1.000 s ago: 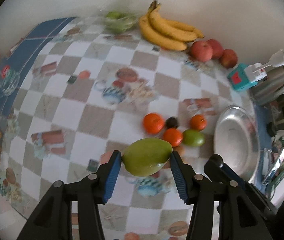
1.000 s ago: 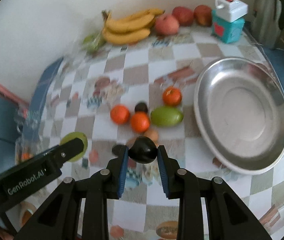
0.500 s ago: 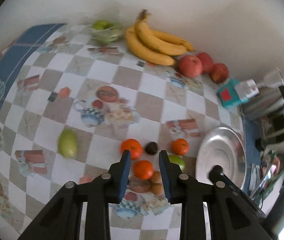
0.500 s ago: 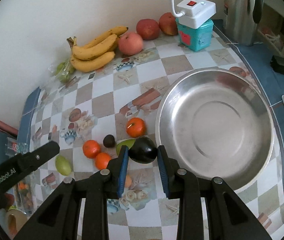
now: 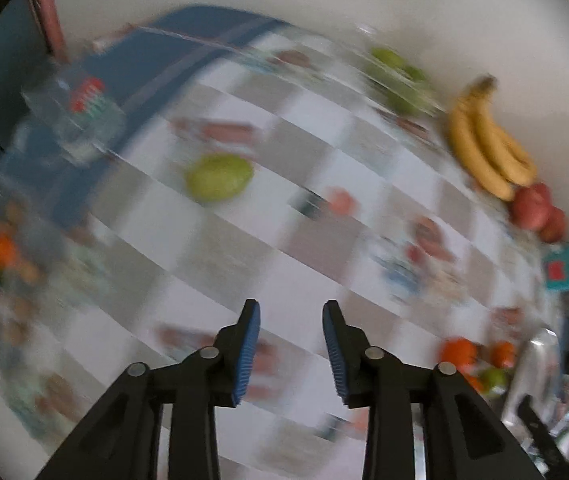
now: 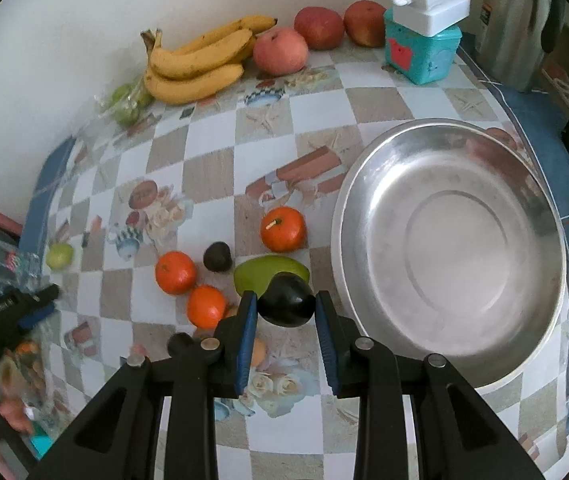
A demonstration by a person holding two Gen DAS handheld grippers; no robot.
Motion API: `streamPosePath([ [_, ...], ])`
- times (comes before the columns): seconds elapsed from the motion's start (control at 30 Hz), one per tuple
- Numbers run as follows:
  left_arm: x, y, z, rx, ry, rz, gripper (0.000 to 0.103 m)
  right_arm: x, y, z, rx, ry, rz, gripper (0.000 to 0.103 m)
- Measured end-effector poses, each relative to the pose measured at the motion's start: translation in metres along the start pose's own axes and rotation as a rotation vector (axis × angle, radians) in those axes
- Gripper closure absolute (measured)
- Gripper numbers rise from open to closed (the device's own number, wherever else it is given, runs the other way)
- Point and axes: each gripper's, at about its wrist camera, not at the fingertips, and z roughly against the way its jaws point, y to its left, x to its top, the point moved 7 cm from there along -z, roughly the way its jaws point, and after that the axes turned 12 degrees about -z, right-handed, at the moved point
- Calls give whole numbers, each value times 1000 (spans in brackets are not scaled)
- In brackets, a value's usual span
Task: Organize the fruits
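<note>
My right gripper (image 6: 286, 306) is shut on a dark avocado (image 6: 287, 300), held above the table just left of the steel bowl (image 6: 540, 344). Below it lie a green mango (image 6: 262, 270), three oranges (image 6: 283, 229) and a second small dark avocado (image 6: 217, 256). My left gripper (image 5: 290, 312) is open and empty; its view is blurred. The green mango (image 5: 219, 177) it held lies on the checkered cloth far ahead of it, also seen small at the left in the right wrist view (image 6: 59, 255). The left gripper's body (image 6: 16, 306) shows at the left edge there.
Bananas (image 6: 194, 62), three red apples (image 6: 280, 51) and bagged green fruit (image 6: 126, 98) line the back wall. A teal box with a white power switch (image 6: 424, 46) and a kettle (image 6: 518, 20) stand at the back right. A clear packet (image 5: 74, 120) lies on the blue cloth edge.
My left gripper let go of the green mango on the left side of the cloth, then swung fast to the left. My right gripper rose with the avocado and moved closer to the bowl.
</note>
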Motion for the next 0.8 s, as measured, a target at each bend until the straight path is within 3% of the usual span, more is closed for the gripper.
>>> streamPosePath([
  [0.07,12,16,-1,44,-19,-39,38,0,0,-2,-10,1,1,73],
  [0.33,46,68,-27,171,-42,-145,38,-1,2,-2,-41,-7,32,73],
  [0.53,66,88,-32,139,-44,-132,38,1,1,-5,-74,-10,50,73],
  [0.8,100,95,-23,236,-71,-186,39,2,5,-5,-88,-18,69,73],
])
